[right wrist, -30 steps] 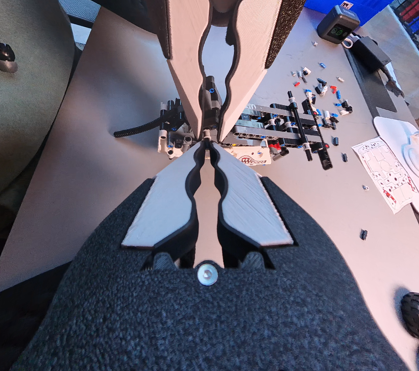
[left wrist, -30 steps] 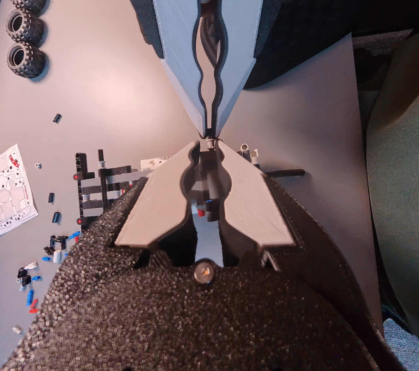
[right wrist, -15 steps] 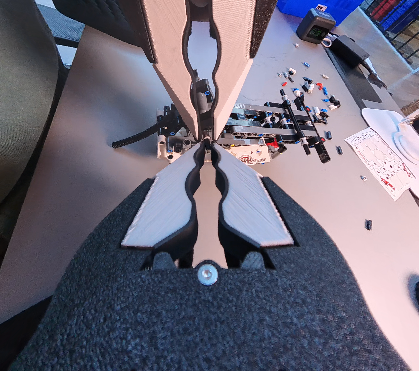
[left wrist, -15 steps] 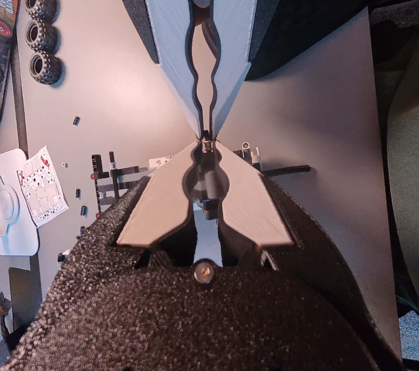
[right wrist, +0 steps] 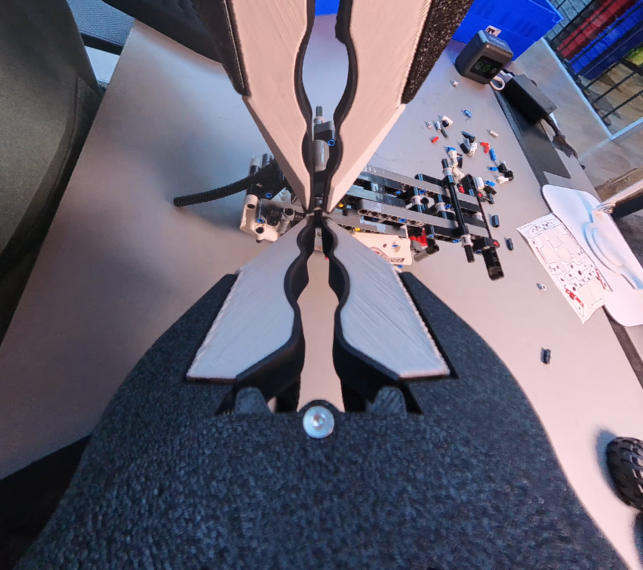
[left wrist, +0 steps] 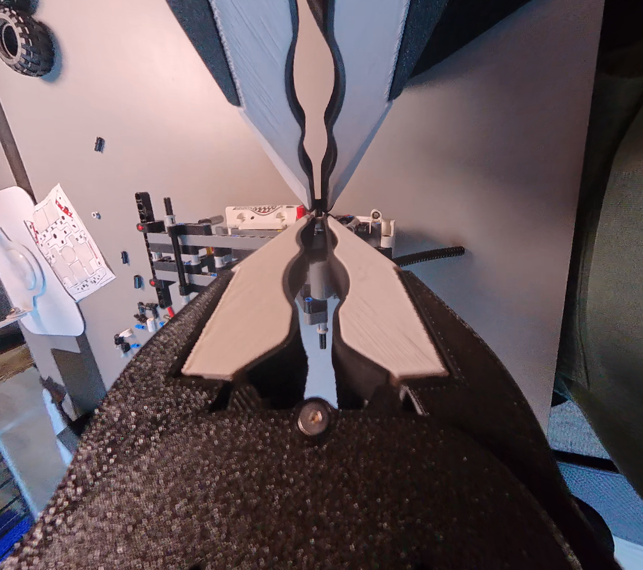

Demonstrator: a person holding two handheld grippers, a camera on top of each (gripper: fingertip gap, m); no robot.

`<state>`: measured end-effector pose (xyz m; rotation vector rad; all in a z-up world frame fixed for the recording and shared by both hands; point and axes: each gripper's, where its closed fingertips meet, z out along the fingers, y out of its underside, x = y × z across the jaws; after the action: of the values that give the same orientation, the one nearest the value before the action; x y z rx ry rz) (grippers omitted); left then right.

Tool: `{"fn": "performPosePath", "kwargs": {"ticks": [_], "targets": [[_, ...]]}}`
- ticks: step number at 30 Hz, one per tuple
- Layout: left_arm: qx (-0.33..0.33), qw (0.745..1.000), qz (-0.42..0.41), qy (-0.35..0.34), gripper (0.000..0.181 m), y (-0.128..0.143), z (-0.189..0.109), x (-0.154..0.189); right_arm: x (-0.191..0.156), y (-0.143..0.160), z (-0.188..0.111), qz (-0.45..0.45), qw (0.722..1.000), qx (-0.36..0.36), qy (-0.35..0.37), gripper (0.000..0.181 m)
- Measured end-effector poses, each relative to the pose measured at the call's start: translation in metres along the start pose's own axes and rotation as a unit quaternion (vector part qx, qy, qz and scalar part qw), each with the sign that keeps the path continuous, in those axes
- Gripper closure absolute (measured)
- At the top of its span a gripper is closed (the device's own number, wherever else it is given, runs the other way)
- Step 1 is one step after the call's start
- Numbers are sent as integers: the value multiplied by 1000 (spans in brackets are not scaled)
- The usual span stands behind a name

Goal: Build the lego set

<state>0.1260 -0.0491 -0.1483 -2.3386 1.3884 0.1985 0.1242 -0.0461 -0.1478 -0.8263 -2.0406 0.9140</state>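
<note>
Grippers are met tip to tip above the table (right wrist: 139, 240): the left gripper (left wrist: 318, 217) is clenched on a grey subassembly (left wrist: 316, 288), the right gripper (right wrist: 318, 215) pinched on its end. The chassis (right wrist: 400, 205) is seen at 3 o'clock.

A long black-and-grey lego chassis (right wrist: 410, 208) lies flat at mid-frame. A small grey axle piece (right wrist: 322, 149) stands upright above it. Loose pins (right wrist: 466, 142) scatter at upper right.

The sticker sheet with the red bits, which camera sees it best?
The right wrist view: the whole sticker sheet lies unobstructed on the table. In the left wrist view it also shows, smaller and near the picture's curved edge.
</note>
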Motion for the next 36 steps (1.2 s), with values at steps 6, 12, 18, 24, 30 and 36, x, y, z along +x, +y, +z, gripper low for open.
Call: {"fn": "performPosePath", "kwargs": {"ticks": [6,12,18,24,30,36], "targets": [[-65,997,24,-20,179,8,-4,1,-1,-4,5,-1,1000,10,6,178],[-97,994,37,-25,181,16,-8,1,-2,-6,10,-5,1000,13,10,178],[-49,999,-10,1,181,15,-7,-1,2,-7,11,7,1000,18,14,178],[-3,999,-43,20,169,8,-1,0,2,-7,11,17,999,27,13,178],[-31,999,-11,3,175,15,-1,-2,1,-6,12,26,999,29,4,178],[-61,998,2,-7,176,20,-4,0,-1,-8,14,24,999,29,2,179]]}}
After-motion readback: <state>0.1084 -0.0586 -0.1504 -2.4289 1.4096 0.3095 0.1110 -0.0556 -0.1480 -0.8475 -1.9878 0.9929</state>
